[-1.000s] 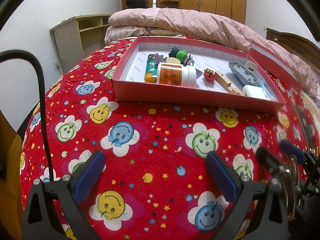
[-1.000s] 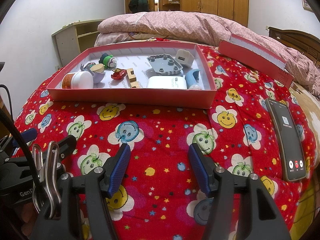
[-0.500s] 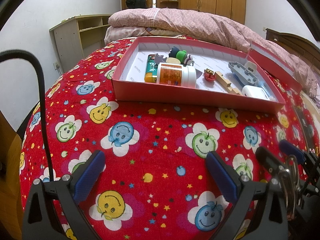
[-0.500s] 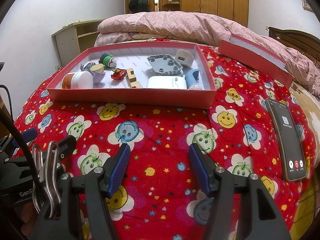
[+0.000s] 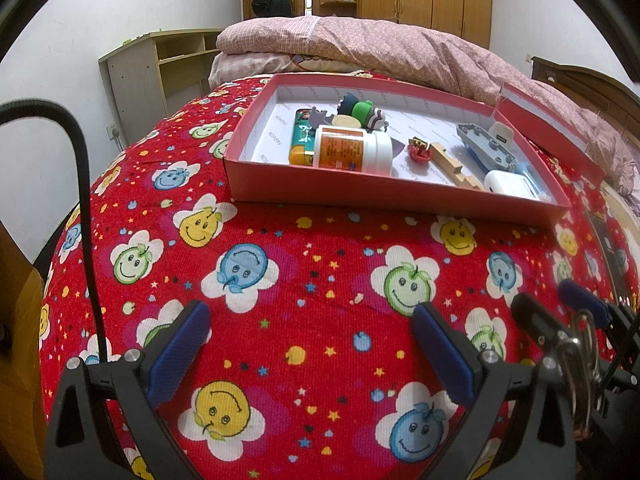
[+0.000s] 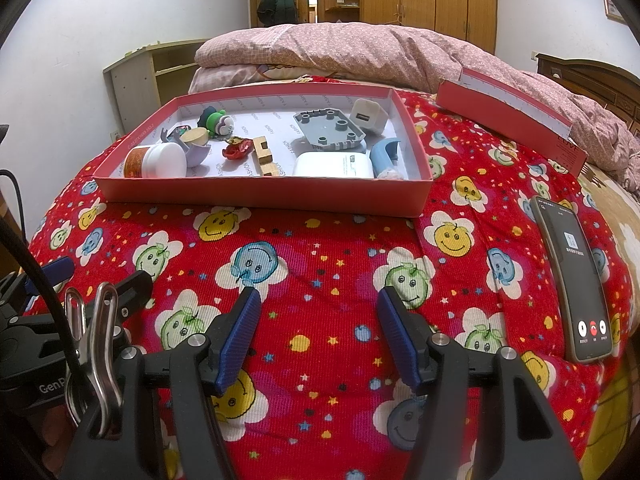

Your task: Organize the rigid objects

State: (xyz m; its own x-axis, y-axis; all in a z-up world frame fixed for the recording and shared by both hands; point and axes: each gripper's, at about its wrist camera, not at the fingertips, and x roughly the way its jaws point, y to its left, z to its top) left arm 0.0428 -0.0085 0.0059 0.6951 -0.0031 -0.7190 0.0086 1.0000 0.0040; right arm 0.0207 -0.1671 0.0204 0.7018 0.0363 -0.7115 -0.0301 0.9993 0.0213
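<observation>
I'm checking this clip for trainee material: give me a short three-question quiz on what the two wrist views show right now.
1. True or false: the white bottle with the orange label stands upright in the red box.
2. What lies on the red blanket right of the box?
A. a phone
B. a book
C. a cup
3. Is anything held in the left gripper or the right gripper?

Key:
1. False, it lies on its side.
2. A, the phone, screen lit.
3. No, both are open and empty over the blanket.
</observation>
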